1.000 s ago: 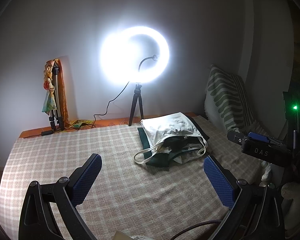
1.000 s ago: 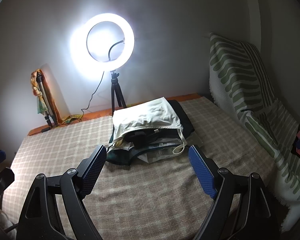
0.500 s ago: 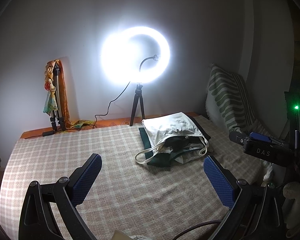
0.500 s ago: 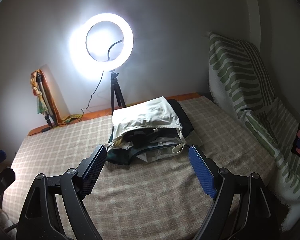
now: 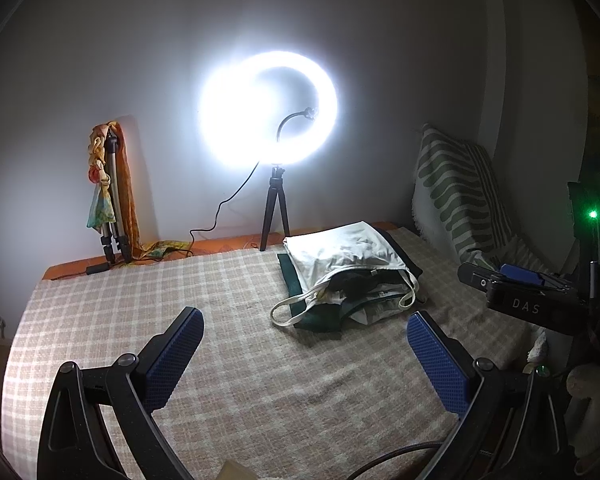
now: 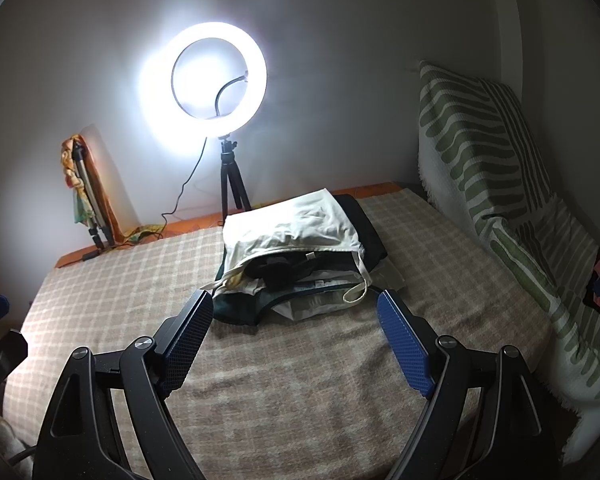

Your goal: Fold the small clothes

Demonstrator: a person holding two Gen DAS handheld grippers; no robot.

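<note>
A white cloth bag [image 5: 340, 254] lies on the checked bedspread [image 5: 180, 300], stuffed with dark and pale small clothes [image 5: 364, 296] that spill from its mouth; it rests on a dark green garment. It also shows in the right wrist view [image 6: 292, 232]. My left gripper [image 5: 304, 344] is open and empty, held above the bed short of the pile. My right gripper [image 6: 296, 326] is open and empty, just short of the spilled clothes [image 6: 300, 292]. The right gripper's body [image 5: 528, 300] shows at the right of the left wrist view.
A lit ring light on a small tripod [image 5: 274, 208] stands at the back against the wall. A folded tripod with a scarf [image 5: 110, 200] leans at the back left. A green-striped cushion [image 6: 484, 148] and blanket line the right side.
Both grippers have drifted only slightly; the pile sits a touch nearer in the right wrist view. Nothing was grasped or moved.
</note>
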